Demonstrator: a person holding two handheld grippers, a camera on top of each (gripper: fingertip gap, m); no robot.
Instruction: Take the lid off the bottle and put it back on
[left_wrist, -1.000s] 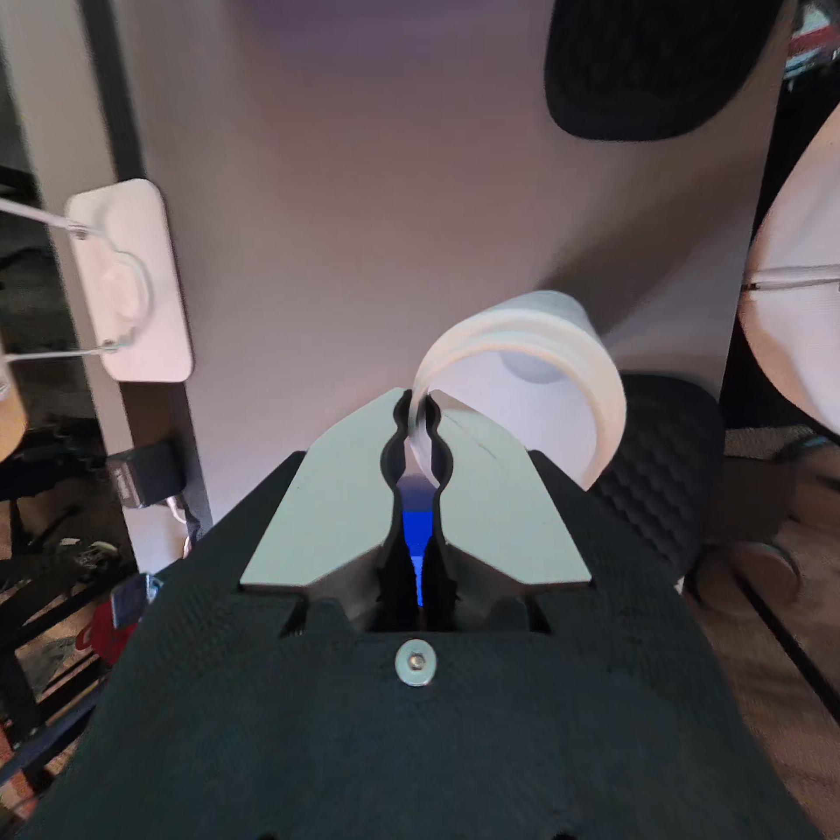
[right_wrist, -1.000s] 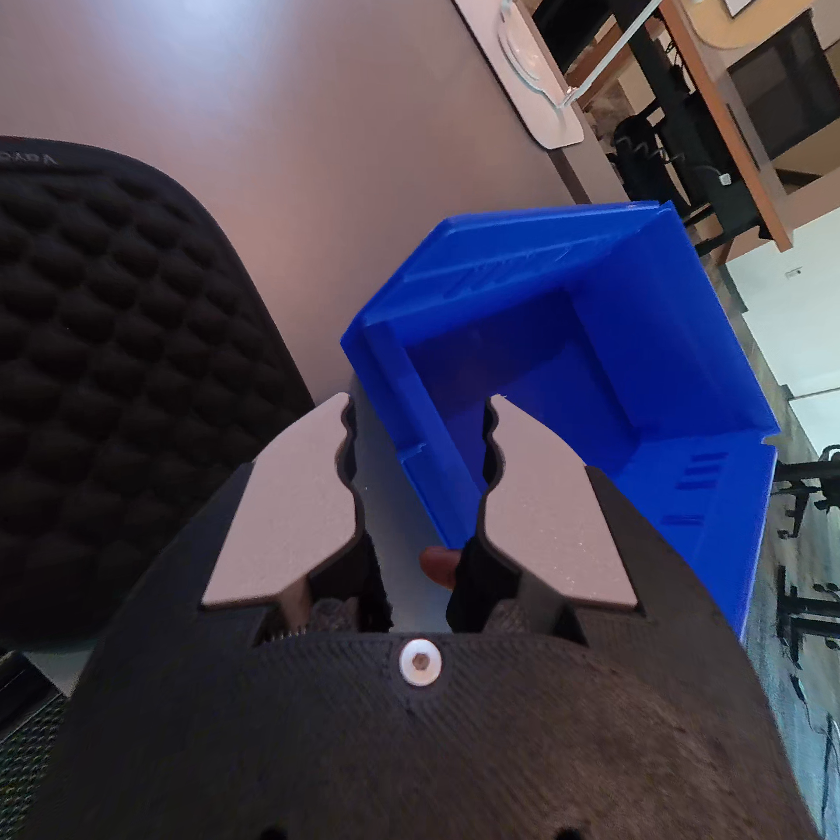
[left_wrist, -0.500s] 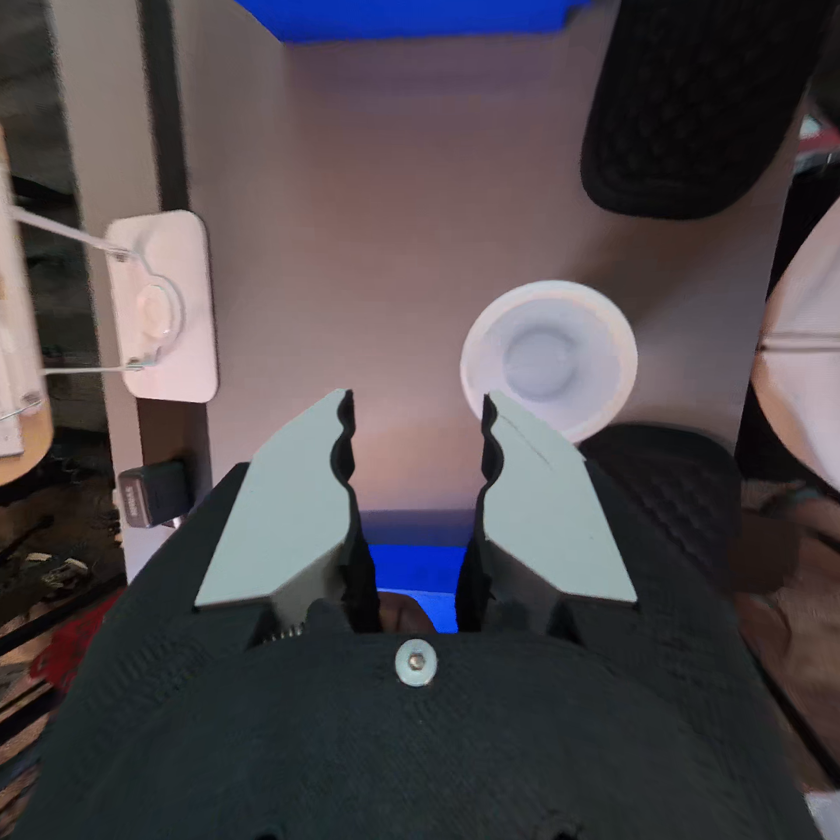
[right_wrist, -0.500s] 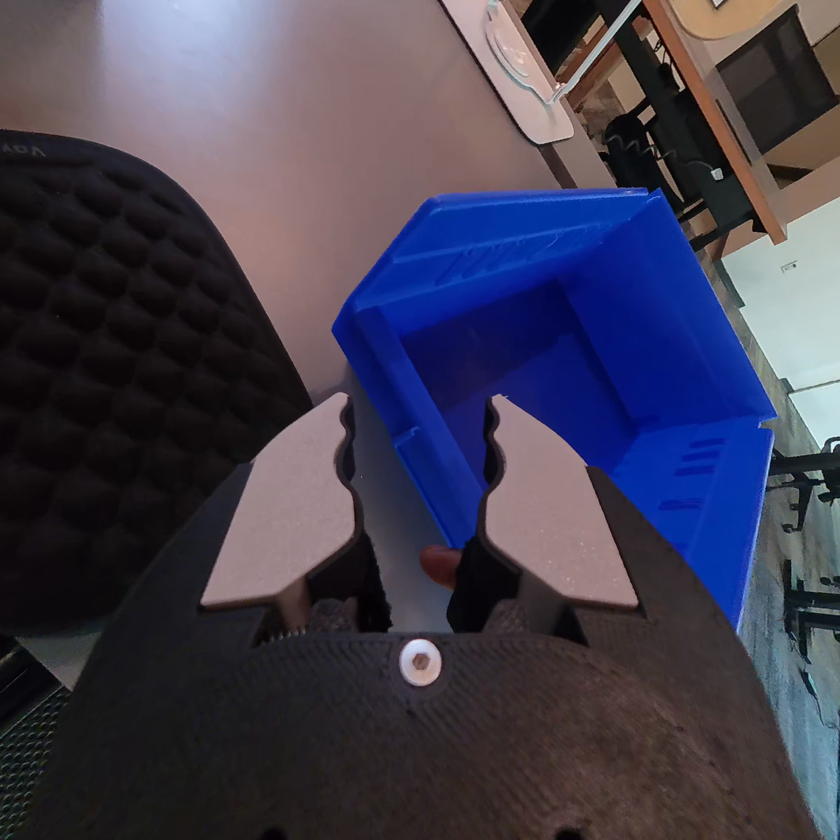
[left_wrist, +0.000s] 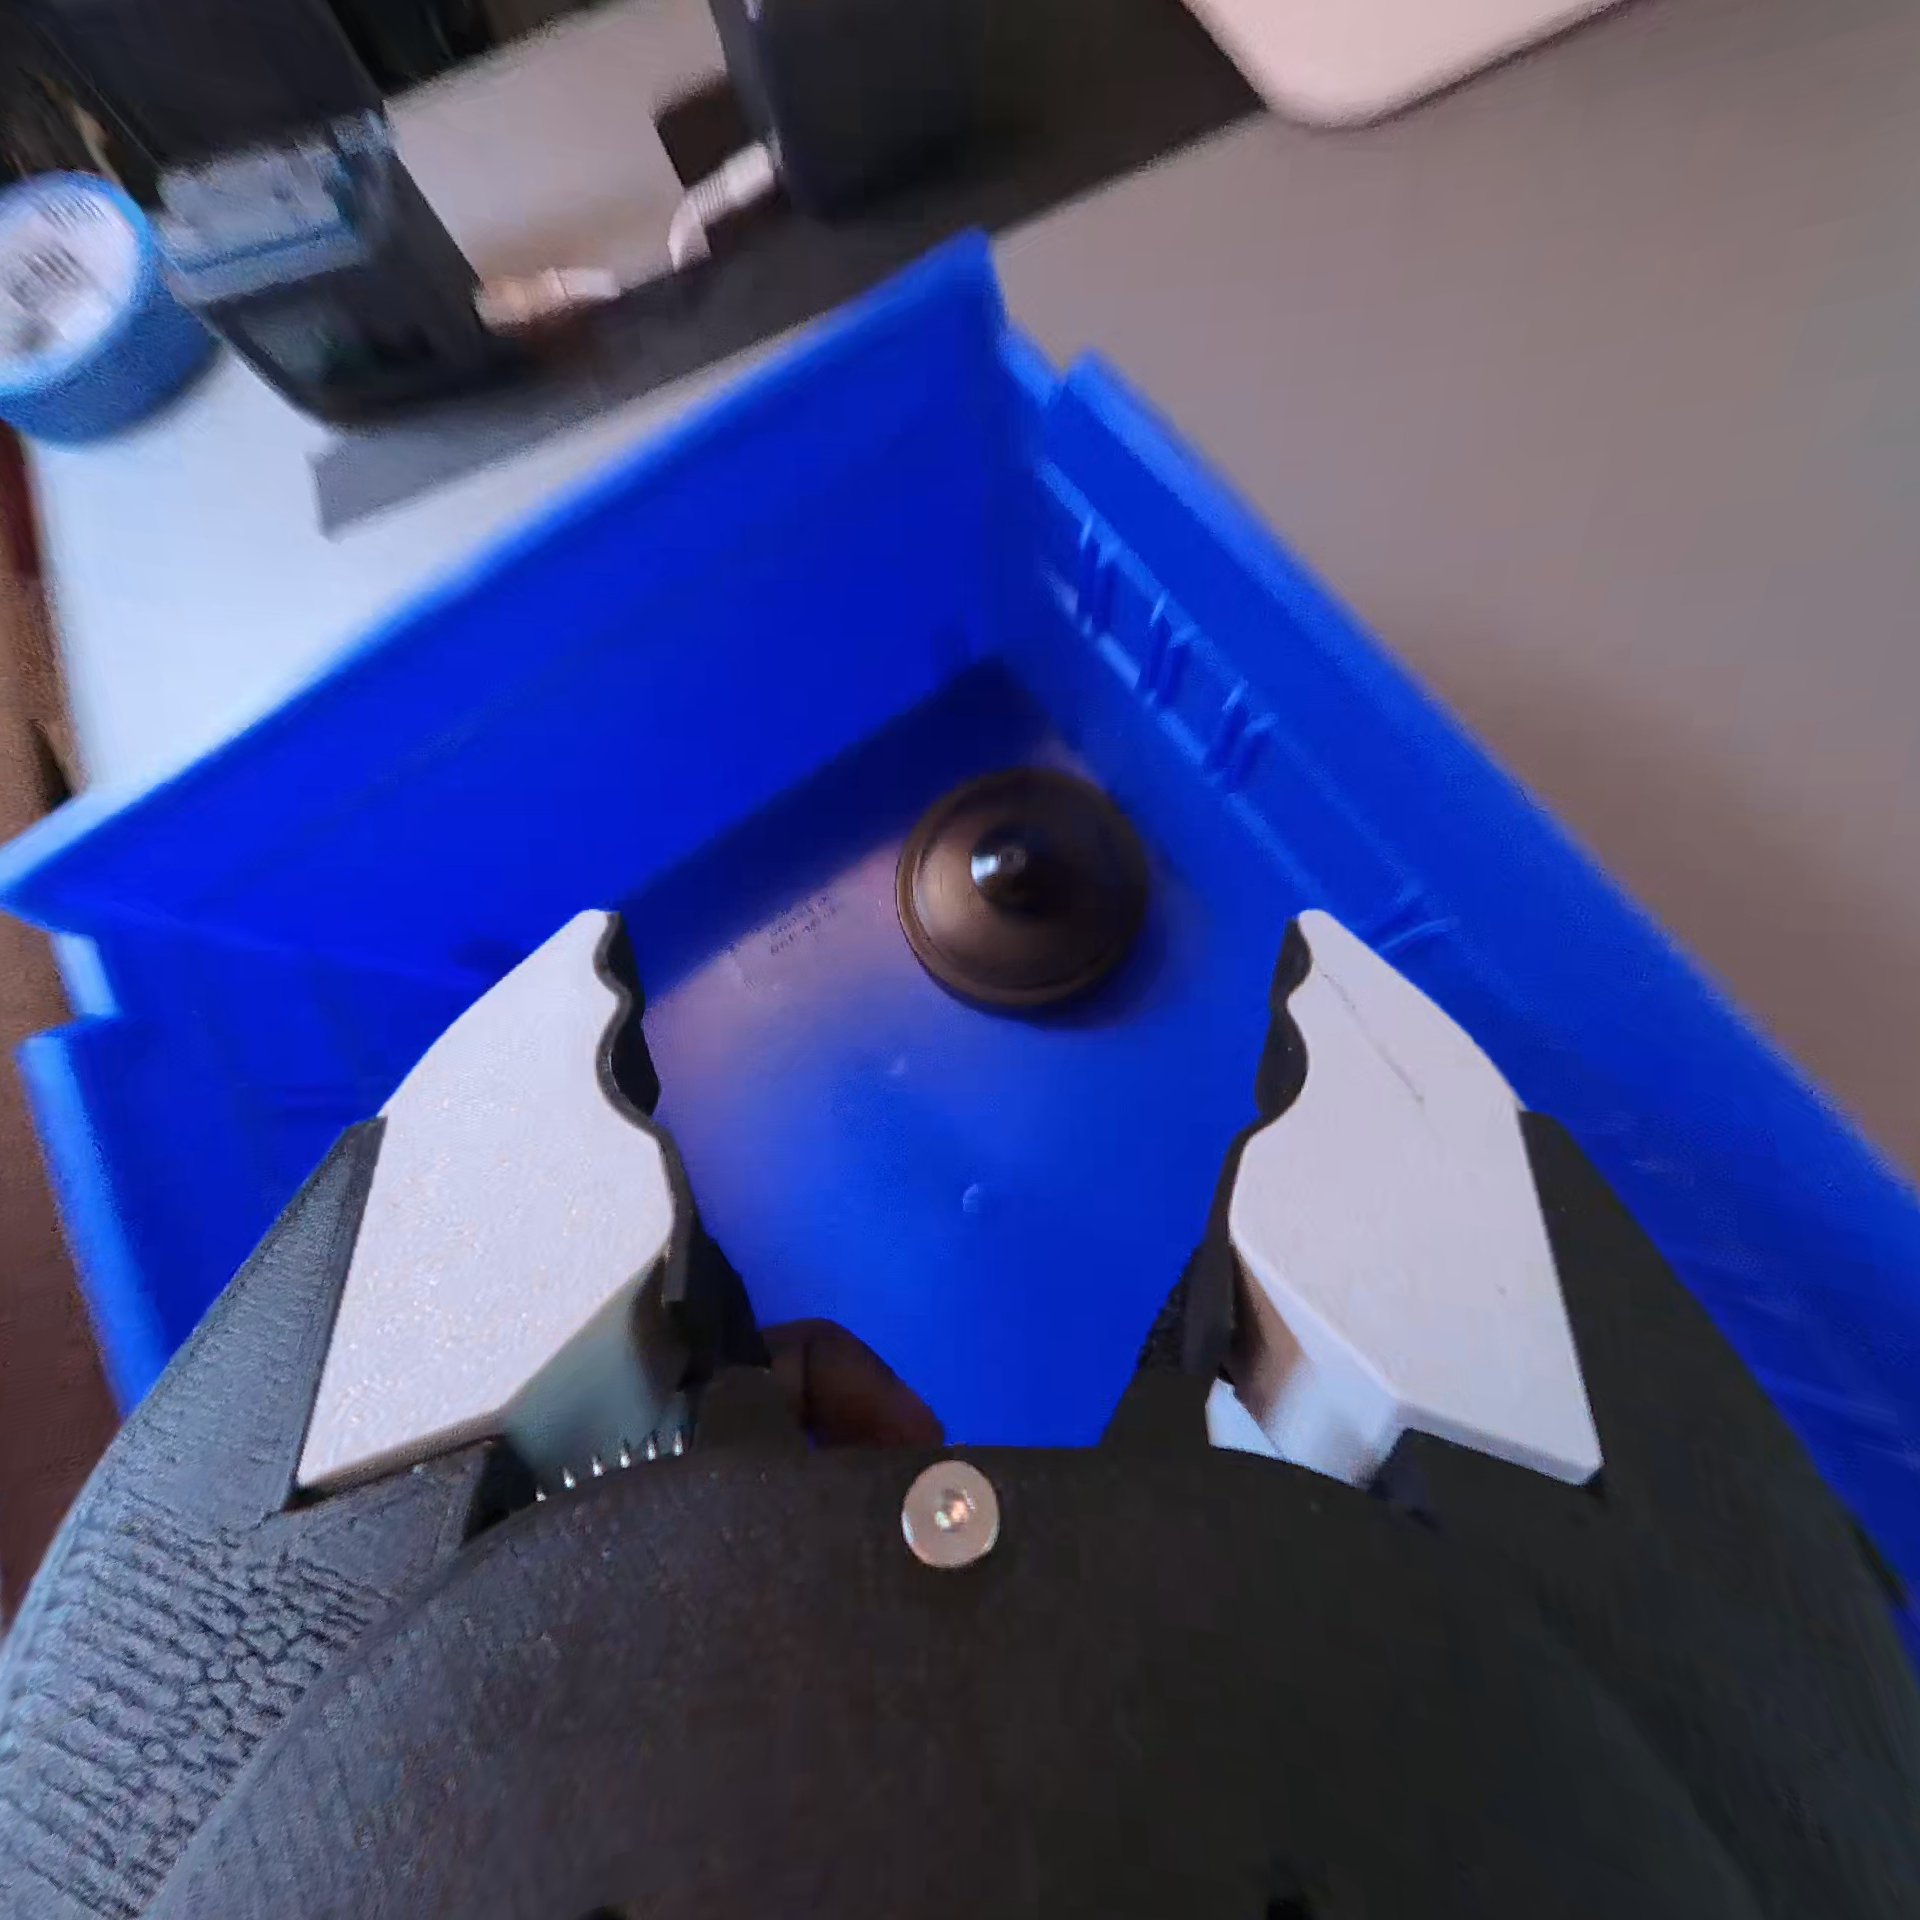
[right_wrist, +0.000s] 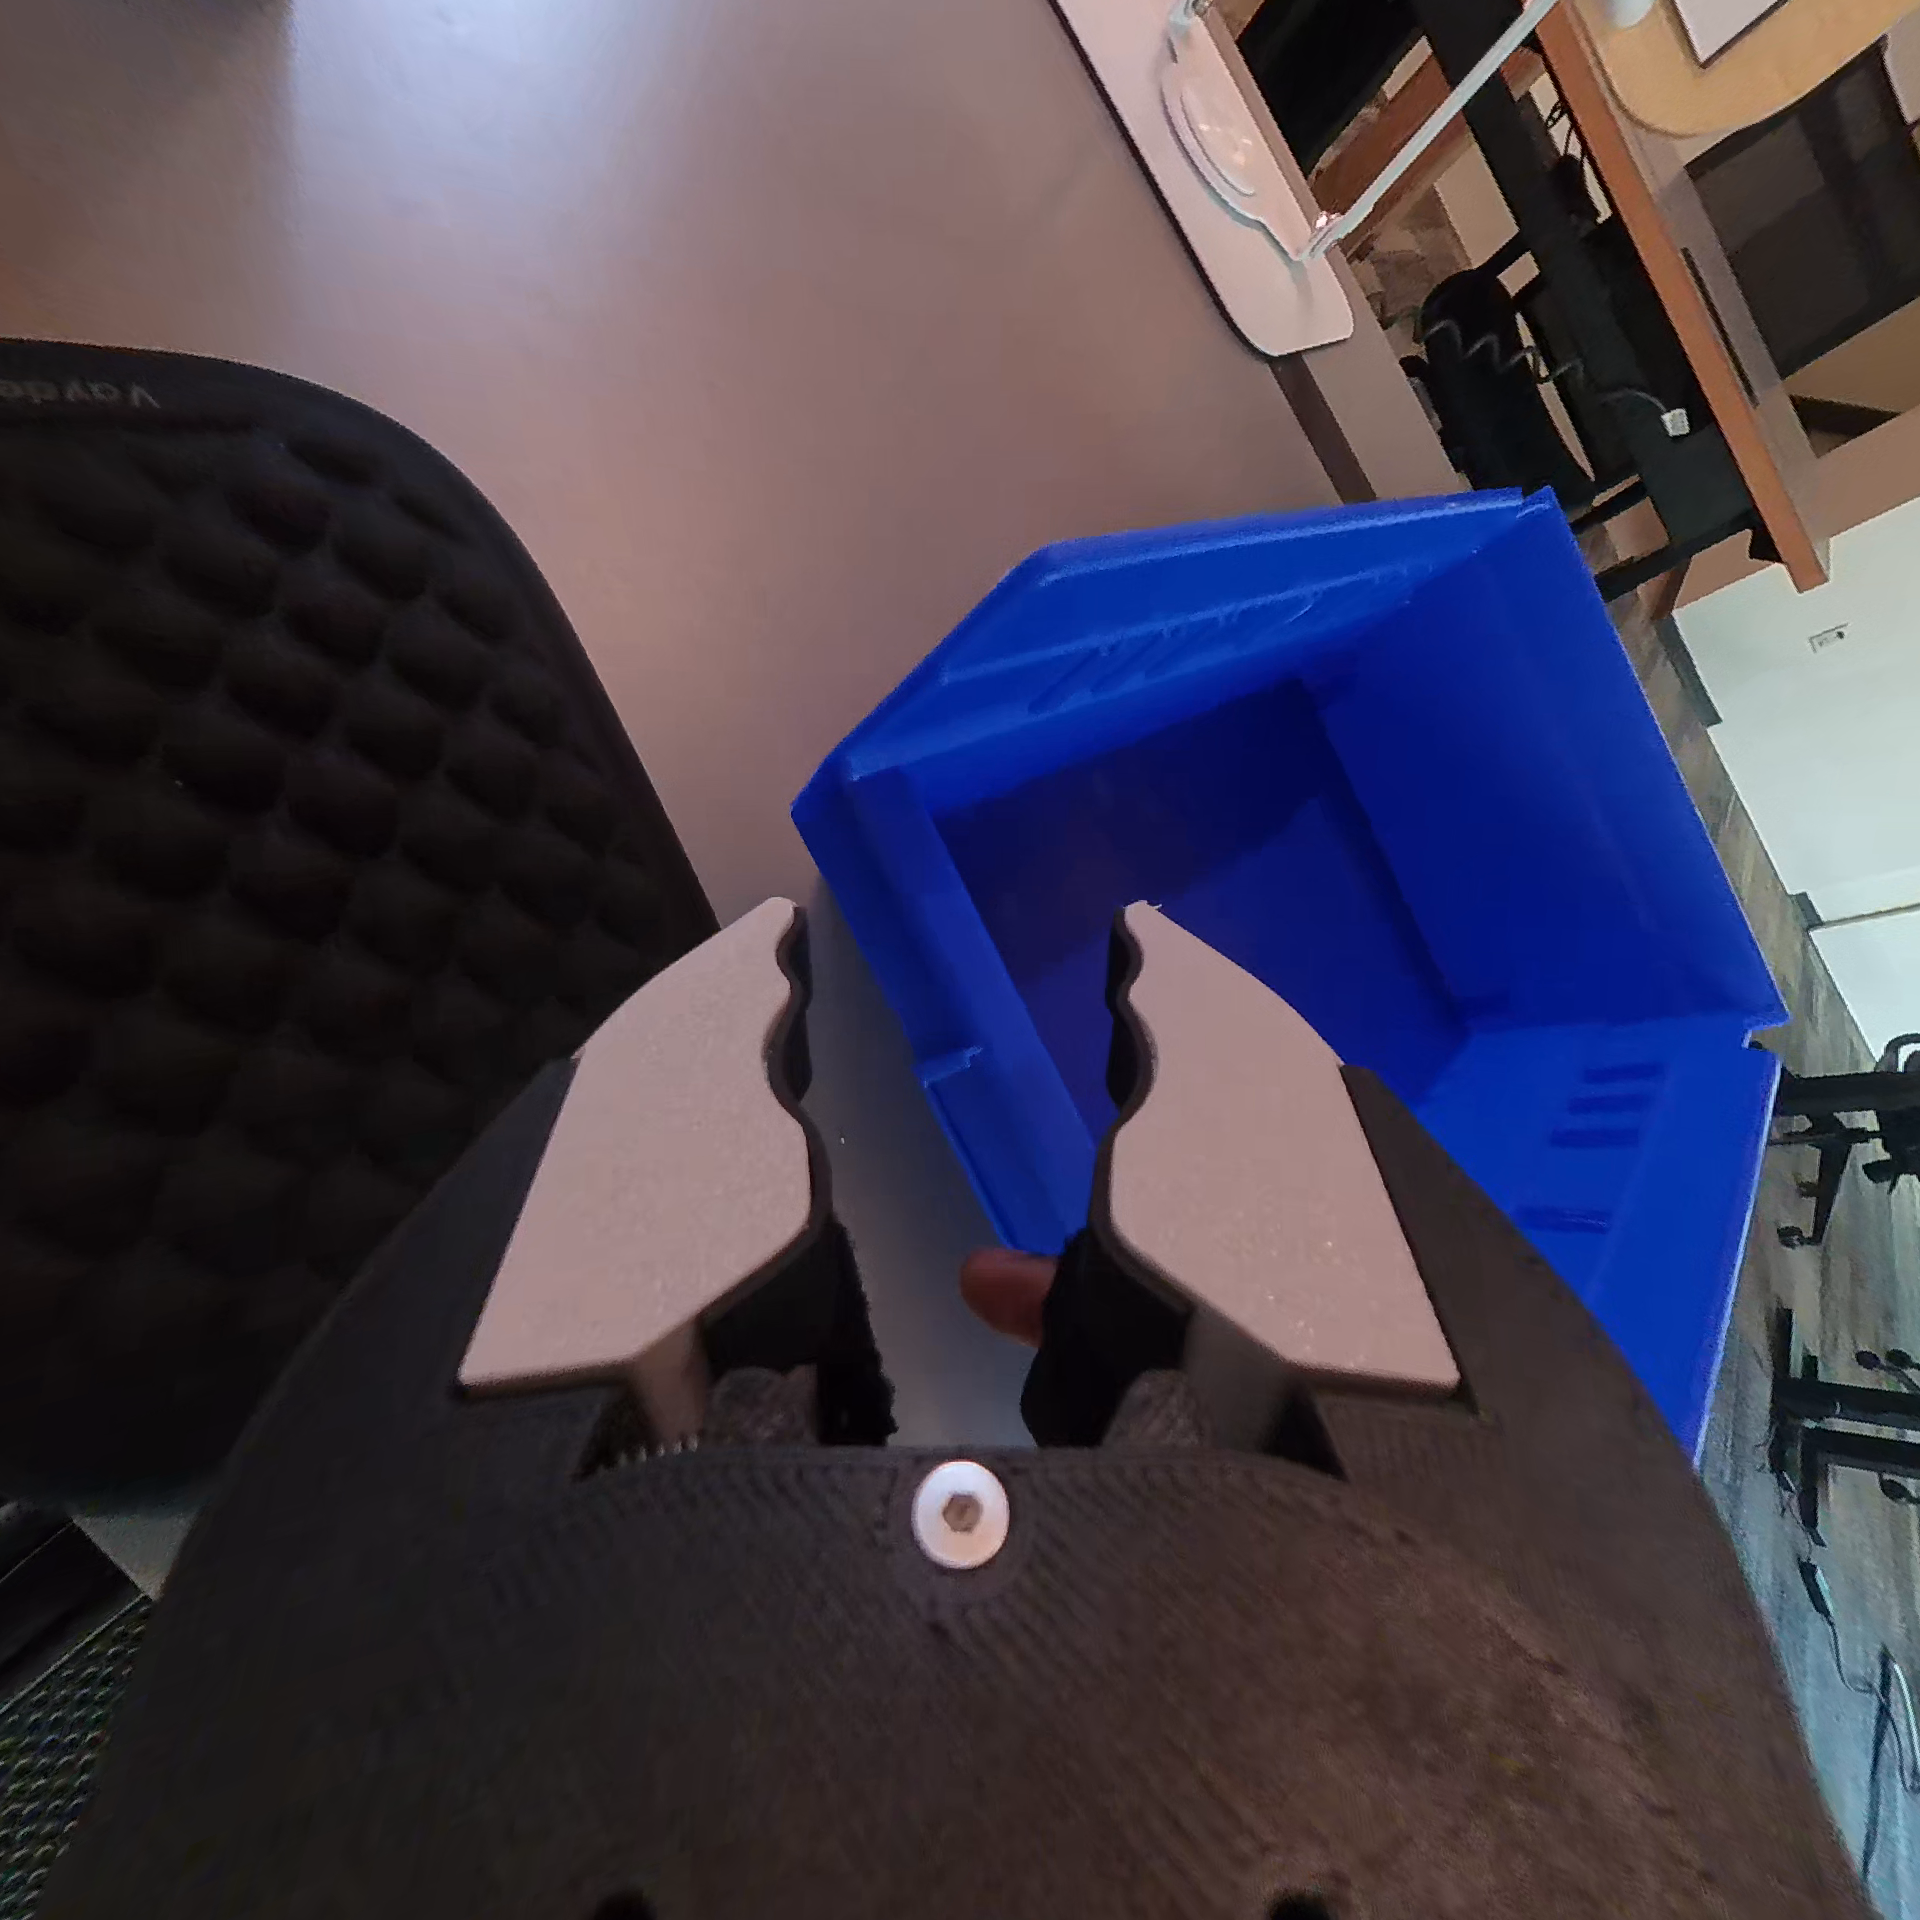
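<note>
Hovering left gripper (left_wrist: 951, 1023) wide open, empty | dark round lid (left_wrist: 1023, 888) just ahead in blue bin (left_wrist: 727, 644) | right gripper (right_wrist: 961, 1013) open, empty, beside bin

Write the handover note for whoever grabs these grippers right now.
Left gripper: open, empty, over the blue bin.
Right gripper: open, empty, above the table at a blue bin's corner, black cushion to its left.
Things: a black round piece, perhaps the lid, lies on the bin floor near a corner. The bottle shows in neither view.
Done: cannot tell from these views.
Left: probably pick up the black piece, find the bottle, fit it.
</note>
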